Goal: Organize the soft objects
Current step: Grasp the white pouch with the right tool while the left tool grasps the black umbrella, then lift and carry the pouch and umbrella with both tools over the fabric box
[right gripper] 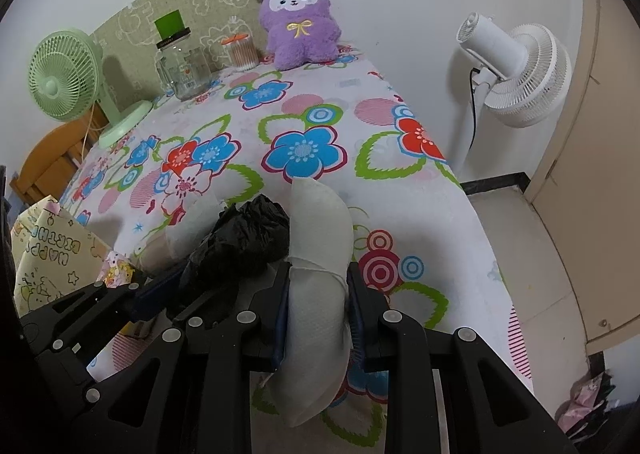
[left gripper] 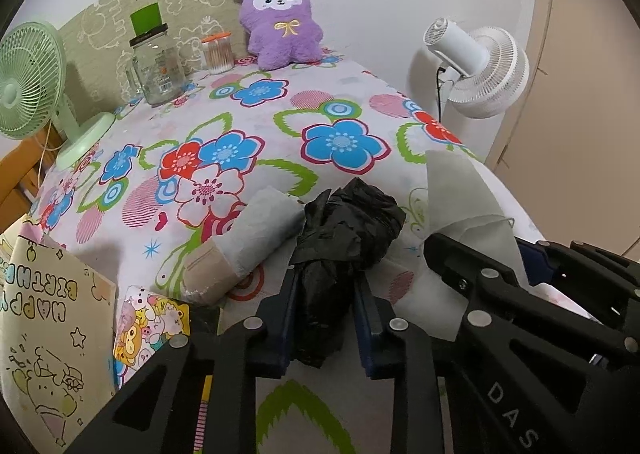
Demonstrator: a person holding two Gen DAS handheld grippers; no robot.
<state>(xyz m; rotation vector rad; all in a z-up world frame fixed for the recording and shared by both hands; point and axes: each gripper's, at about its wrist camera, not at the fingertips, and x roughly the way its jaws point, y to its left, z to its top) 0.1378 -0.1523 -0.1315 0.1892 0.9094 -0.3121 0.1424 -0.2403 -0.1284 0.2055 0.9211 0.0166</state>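
the left hand-held gripper [left gripper: 326,294] is clamped on a crinkled black plastic bag [left gripper: 348,225], bunched between its pads. beside it, the right hand-held gripper [right gripper: 316,306] squeezes a soft white cloth pouch [right gripper: 320,238], tied with string. both sit low over the flower-printed tabletop [left gripper: 280,125]; a fluffy purple plush [left gripper: 280,21] stands at the far edge.

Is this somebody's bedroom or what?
Probably a room at home: a purple plush toy sits on a flowery tablecloth, with a little green fan and a white standing fan nearby.
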